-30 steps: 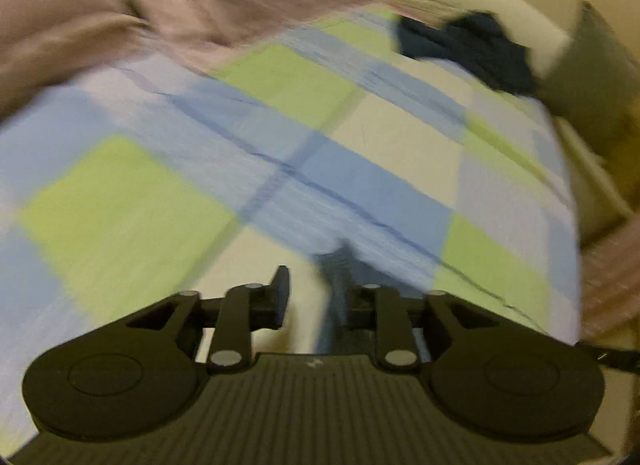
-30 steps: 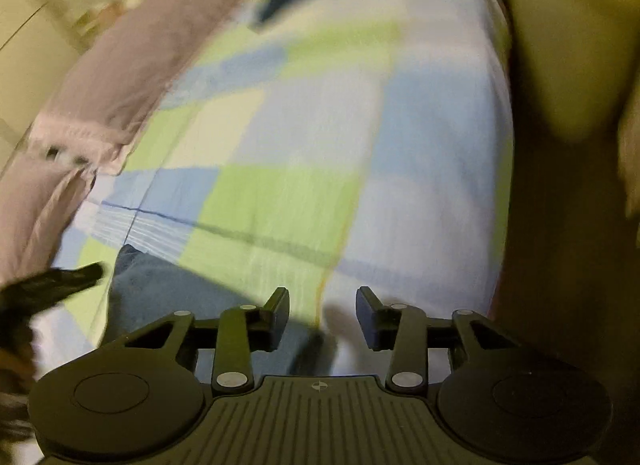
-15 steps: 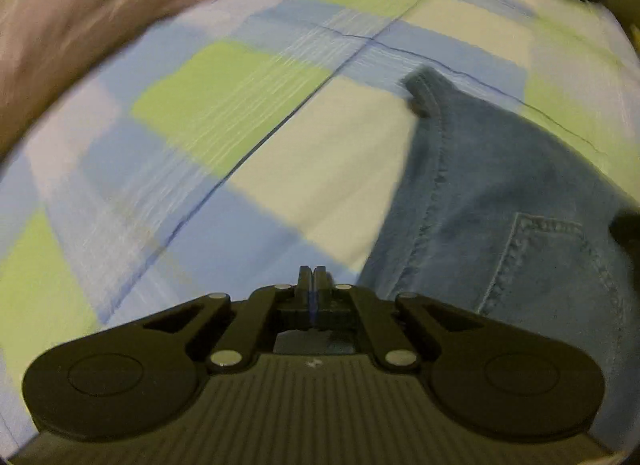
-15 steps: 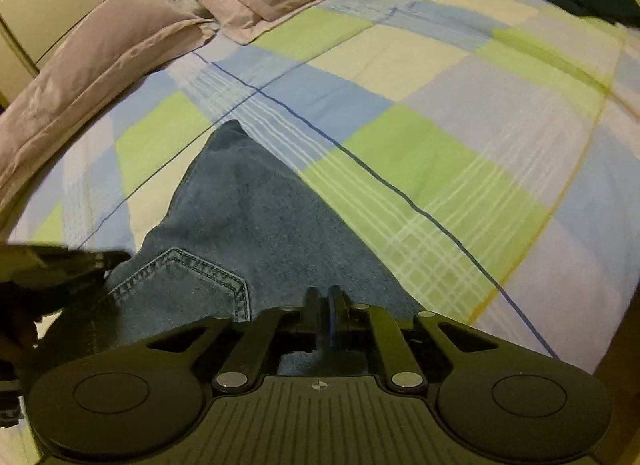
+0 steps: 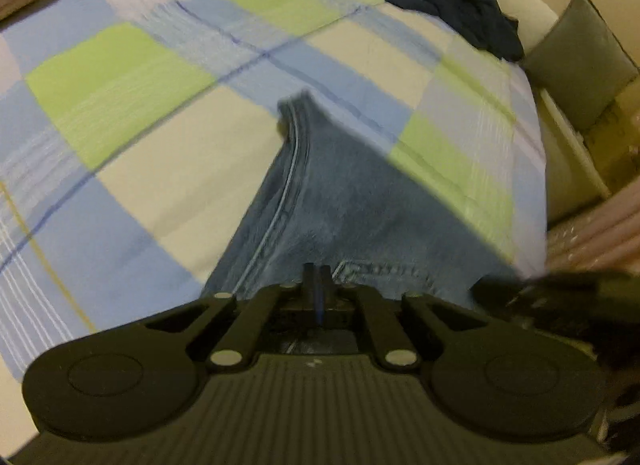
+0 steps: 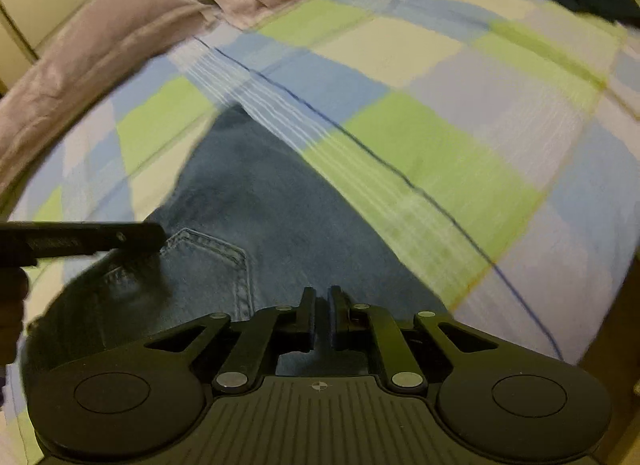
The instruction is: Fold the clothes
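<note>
Blue jeans [image 5: 352,201] lie on a checked bedsheet [image 5: 120,77], one leg tapering away from me, a back pocket [image 6: 216,261] near the grippers. My left gripper [image 5: 317,271] is shut at the jeans' near edge, with a thin strip of blue denim pinched between its fingers. My right gripper [image 6: 321,293] is shut on the same near edge, denim showing in the narrow slit between its fingers. In the right wrist view the jeans [image 6: 260,193] also show the left gripper [image 6: 100,239] beside the pocket. The right gripper [image 5: 560,293] appears blurred at the left view's right side.
A crumpled dark blue garment [image 5: 460,13] lies at the far corner of the bed. Mauve pillows [image 6: 100,53] line the bed's head. A grey cushion [image 5: 580,61] stands beyond the bed's right edge, where the sheet drops off.
Both grippers went from open over the sheet to shut at the jeans' edge. The left gripper has shifted since, so the jeans now lie straight ahead of it; the right has held still.
</note>
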Tool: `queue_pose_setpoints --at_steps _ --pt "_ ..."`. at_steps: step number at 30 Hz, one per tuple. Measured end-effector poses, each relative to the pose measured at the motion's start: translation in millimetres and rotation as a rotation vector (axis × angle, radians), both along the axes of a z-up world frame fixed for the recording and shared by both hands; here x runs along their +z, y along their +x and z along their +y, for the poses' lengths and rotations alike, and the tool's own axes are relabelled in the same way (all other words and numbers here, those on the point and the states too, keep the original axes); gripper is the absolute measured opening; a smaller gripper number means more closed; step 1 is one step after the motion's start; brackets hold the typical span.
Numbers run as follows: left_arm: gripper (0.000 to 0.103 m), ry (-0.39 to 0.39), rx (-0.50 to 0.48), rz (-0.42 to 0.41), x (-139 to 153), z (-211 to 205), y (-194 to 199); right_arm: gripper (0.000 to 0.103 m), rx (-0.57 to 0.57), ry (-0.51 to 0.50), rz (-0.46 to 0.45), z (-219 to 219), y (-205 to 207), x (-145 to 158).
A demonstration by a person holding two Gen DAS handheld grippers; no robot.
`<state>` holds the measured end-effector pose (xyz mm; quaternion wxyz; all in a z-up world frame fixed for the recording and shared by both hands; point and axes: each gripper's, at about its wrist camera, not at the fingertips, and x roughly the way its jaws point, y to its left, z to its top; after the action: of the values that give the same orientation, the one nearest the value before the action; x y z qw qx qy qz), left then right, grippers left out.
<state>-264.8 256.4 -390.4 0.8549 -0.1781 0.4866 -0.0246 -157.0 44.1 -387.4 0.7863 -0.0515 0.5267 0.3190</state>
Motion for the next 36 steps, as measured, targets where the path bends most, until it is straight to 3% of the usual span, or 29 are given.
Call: queue_pose_setpoints --at_steps 3,4,6,10,14,16,19,22,26,29,32,34,36 --pt "0.003 0.169 -0.101 -0.021 13 -18 -9 0.007 -0.024 0.002 0.002 -15 -1 3" --pt "0.003 0.183 -0.106 -0.019 16 -20 -13 0.007 -0.033 0.005 -0.002 -21 -2 5" --pt "0.001 0.177 -0.096 -0.019 24 -18 -18 0.007 -0.058 0.017 -0.009 -30 -2 9" --pt "0.000 0.019 -0.036 -0.074 31 -4 -5 0.007 -0.101 0.050 -0.055 -44 -3 17" --pt "0.003 0.143 -0.083 -0.058 8 -14 17 0.007 -0.097 0.031 -0.081 -43 -4 4" --pt "0.003 0.116 -0.051 -0.070 8 -7 9 0.007 -0.079 0.006 -0.093 -43 -8 -1" --pt "0.000 0.167 0.002 -0.075 34 2 -14 0.007 -0.093 -0.021 -0.088 -49 -13 5" --pt "0.000 0.087 0.031 -0.092 58 10 -48 0.007 -0.120 0.040 -0.078 -57 -24 16" --pt "0.000 0.134 -0.028 0.009 47 -10 -82 0.007 -0.077 0.136 -0.031 -44 -54 20" --pt "0.002 0.157 -0.015 0.029 32 -10 -98 0.007 -0.096 0.107 0.110 -28 -81 -9" --pt "0.001 0.146 0.002 0.019 44 -6 -104 0.007 -0.043 0.035 0.072 -21 -102 1" --pt "0.001 0.163 -0.007 -0.005 54 -5 -109 0.007 -0.094 0.049 0.081 -25 -110 10" --pt "0.001 0.191 -0.019 0.002 53 -2 -116 0.007 -0.157 0.172 0.080 -29 -119 21"
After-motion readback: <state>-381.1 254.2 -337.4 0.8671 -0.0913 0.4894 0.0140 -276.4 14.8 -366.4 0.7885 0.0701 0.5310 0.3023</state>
